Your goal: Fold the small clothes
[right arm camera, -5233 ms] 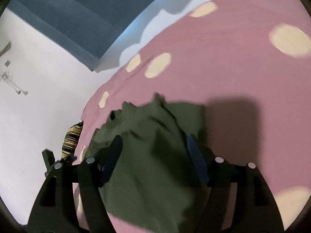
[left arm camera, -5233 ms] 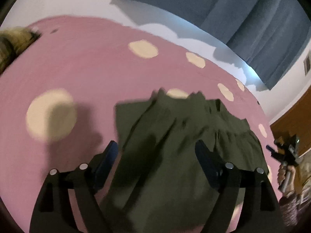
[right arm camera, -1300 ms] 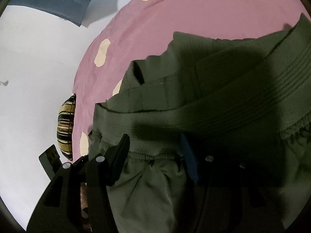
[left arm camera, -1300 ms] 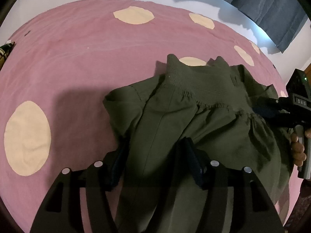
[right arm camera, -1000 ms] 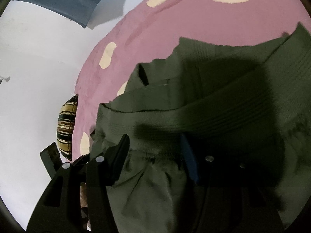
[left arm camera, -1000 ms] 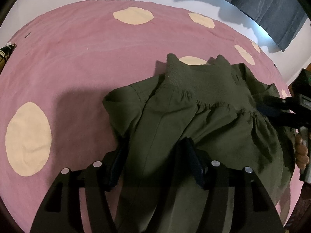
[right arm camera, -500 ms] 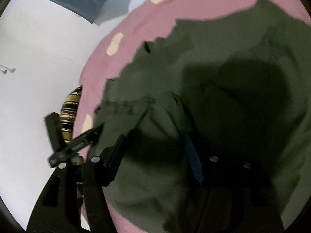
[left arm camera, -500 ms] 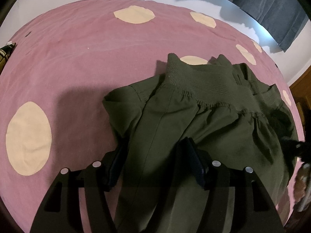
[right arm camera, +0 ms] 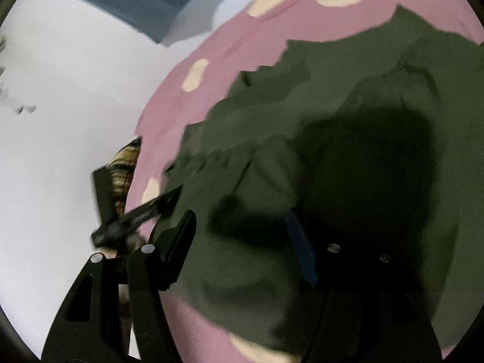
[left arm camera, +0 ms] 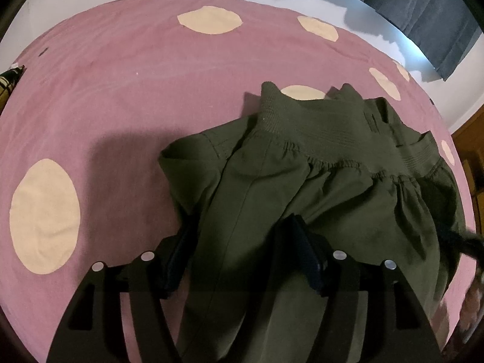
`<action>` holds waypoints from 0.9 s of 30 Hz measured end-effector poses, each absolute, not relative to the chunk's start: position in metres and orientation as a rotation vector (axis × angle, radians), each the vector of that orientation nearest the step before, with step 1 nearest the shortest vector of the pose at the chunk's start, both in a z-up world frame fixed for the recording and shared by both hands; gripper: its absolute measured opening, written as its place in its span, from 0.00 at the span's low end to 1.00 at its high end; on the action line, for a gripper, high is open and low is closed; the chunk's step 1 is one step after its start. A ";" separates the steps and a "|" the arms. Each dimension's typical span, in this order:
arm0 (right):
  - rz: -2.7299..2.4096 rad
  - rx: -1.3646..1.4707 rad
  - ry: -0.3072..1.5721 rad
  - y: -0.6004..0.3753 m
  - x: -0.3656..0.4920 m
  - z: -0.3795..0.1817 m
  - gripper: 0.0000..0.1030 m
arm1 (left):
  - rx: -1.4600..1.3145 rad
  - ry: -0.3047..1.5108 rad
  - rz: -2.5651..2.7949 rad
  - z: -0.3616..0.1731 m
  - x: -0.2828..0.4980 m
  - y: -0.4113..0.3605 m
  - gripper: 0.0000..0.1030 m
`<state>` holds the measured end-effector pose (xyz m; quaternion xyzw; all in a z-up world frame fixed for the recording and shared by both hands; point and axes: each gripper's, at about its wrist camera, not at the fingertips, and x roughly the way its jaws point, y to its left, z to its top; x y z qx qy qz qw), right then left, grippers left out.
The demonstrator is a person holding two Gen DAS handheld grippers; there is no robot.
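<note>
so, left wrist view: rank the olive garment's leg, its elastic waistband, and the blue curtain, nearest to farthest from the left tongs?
1. Garment leg: between the left tongs, draped over them.
2. Elastic waistband: ahead, slightly right, on the pink spread.
3. Blue curtain: top right, beyond the bed.

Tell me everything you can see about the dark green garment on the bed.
The olive-green garment looks like thin woven cloth with a ribbed elastic waistband and gathers below it. It lies rumpled and partly folded on the pink spotted bedcover. Its lower part runs between the left gripper fingers.
</note>
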<state>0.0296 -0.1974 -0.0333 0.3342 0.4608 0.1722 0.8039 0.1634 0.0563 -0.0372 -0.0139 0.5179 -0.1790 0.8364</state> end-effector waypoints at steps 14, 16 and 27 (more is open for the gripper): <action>0.411 0.690 1.018 -0.182 -0.024 -0.075 0.60 | -0.031 1.106 -0.379 -0.039 0.165 0.055 0.65; 0.431 0.686 1.003 -0.183 -0.025 -0.076 0.59 | -0.025 1.106 -0.379 -0.038 0.165 0.053 0.66; 0.461 0.680 0.970 -0.189 -0.029 -0.076 0.58 | -0.157 1.164 -0.446 -0.034 0.145 0.091 0.68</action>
